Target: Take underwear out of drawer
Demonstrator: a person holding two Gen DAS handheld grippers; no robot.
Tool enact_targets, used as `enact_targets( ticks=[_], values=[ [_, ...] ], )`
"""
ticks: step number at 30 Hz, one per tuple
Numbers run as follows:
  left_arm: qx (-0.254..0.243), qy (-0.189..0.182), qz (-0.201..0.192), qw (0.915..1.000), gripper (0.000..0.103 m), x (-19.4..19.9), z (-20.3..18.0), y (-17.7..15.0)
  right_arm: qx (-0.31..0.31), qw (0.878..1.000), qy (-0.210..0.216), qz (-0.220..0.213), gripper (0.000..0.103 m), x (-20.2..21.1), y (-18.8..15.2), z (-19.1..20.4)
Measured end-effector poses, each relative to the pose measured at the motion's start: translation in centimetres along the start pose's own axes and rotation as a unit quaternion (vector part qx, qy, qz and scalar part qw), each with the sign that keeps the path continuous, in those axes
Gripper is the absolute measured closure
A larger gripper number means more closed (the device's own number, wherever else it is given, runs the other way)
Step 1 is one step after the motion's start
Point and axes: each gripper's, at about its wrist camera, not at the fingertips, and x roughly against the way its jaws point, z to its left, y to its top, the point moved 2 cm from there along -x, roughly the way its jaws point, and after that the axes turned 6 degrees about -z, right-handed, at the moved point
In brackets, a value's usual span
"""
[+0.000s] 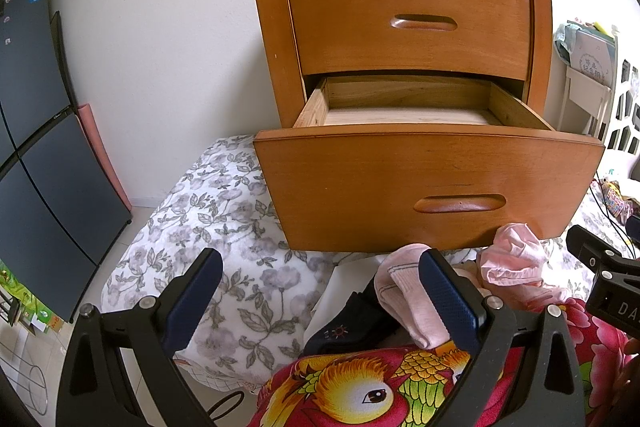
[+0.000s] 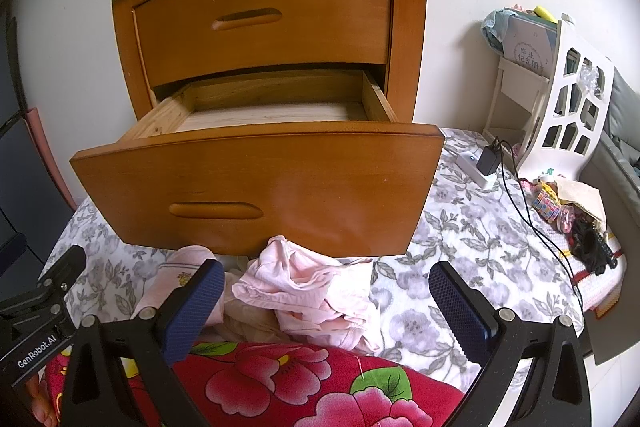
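A wooden nightstand [image 1: 400, 27] [image 2: 260, 19] stands on a flowered bedspread. Its lower drawer [image 1: 424, 183] [image 2: 256, 187] is pulled out, and the part of its inside that shows holds nothing. Crumpled pink underwear [image 2: 312, 287] [image 1: 512, 259] lies on the bed just in front of the drawer, beside other pink garments [image 1: 412, 299] and a dark one [image 1: 352, 323]. My left gripper [image 1: 324, 291] is open above the bedspread left of the pile. My right gripper [image 2: 326, 297] is open, with the pink underwear lying between and below its fingers.
A red flowered quilt [image 2: 300, 383] [image 1: 360, 391] covers the near edge. A dark fridge [image 1: 36, 147] stands at the left. At the right are a white rack [image 2: 560, 99], a charger with a black cable [image 2: 492, 163] and small items [image 2: 572, 211].
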Motion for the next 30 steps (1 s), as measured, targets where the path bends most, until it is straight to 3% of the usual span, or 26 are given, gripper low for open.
enact_targets(
  ticks=[30],
  values=[
    [0.006,0.006,-0.003,1.0000,0.004,0.23,0.09,-0.18,-0.002,1.000,0.000,0.001,0.000,0.01,-0.16,-0.10]
  ],
)
